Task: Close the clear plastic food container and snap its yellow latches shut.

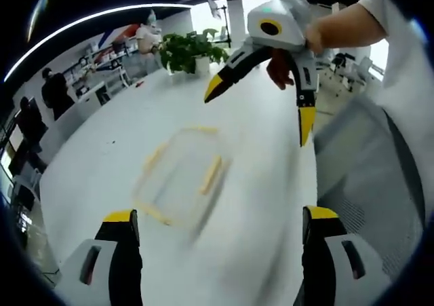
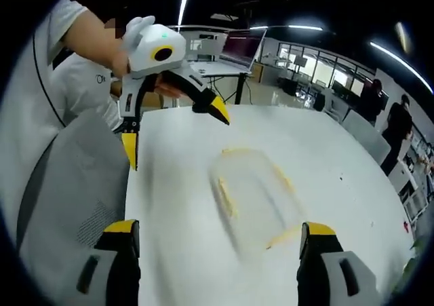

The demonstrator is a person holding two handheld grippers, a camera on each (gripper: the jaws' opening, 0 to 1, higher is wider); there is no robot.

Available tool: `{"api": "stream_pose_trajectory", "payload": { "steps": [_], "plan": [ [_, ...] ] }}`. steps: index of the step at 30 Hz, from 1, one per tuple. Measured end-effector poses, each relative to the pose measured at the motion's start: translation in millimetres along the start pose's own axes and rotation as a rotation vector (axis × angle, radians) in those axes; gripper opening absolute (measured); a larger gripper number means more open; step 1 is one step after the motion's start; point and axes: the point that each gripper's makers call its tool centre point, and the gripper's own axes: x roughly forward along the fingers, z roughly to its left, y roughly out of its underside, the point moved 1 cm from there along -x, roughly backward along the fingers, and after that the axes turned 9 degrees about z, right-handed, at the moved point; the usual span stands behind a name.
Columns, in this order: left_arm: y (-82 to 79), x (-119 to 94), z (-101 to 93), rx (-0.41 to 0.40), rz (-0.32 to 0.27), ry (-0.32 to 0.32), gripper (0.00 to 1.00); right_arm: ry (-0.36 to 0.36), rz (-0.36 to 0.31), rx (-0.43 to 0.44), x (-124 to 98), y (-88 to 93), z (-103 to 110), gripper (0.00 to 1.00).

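White round table (image 1: 102, 150) in a bright office. At centre, blurred by motion: clear plastic food container (image 1: 180, 177) with yellow latches (image 1: 211, 175). At 1 o'clock above it, right gripper (image 1: 261, 109), jaws spread wide, empty. Left gripper (image 2: 176, 133) likewise spread, empty.

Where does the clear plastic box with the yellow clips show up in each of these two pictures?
Left gripper view: the clear box lies blurred at centre, on the white table.
Right gripper view: the box lies at centre, slightly right.
Shared landmark: the white table under it.
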Motion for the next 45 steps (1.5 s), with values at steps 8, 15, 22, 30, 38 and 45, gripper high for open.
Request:
{"api": "stream_pose_trajectory", "payload": {
  "steps": [8, 15, 22, 30, 38, 45],
  "plan": [
    [-3.4, -10, -15.2, -0.044, -0.020, 0.002, 0.99, 0.003, -0.037, 0.021, -6, -2.8, 20, 0.99],
    [1.5, -14, -28.9, -0.073, -0.023, -0.007, 0.99, 0.008, -0.060, 0.041, -10, 0.7, 37, 0.99],
    [7.5, -17, -38.1, -0.122, -0.029, -0.016, 0.99, -0.003, -0.080, 0.084, -13, 2.5, 52, 0.99],
    [12.6, -24, -47.4, -0.159, -0.046, -0.030, 0.99, -0.007, -0.111, 0.123, -18, 4.5, 67, 0.99],
    [22.8, -21, -65.7, -0.196, -0.045, -0.026, 0.99, -0.008, -0.153, 0.161, -24, 3.9, 84, 0.99],
    [24.2, -25, -73.3, -0.246, -0.067, -0.030, 0.98, 0.005, -0.142, 0.190, -24, 12.5, 93, 0.99]
  ]
}}
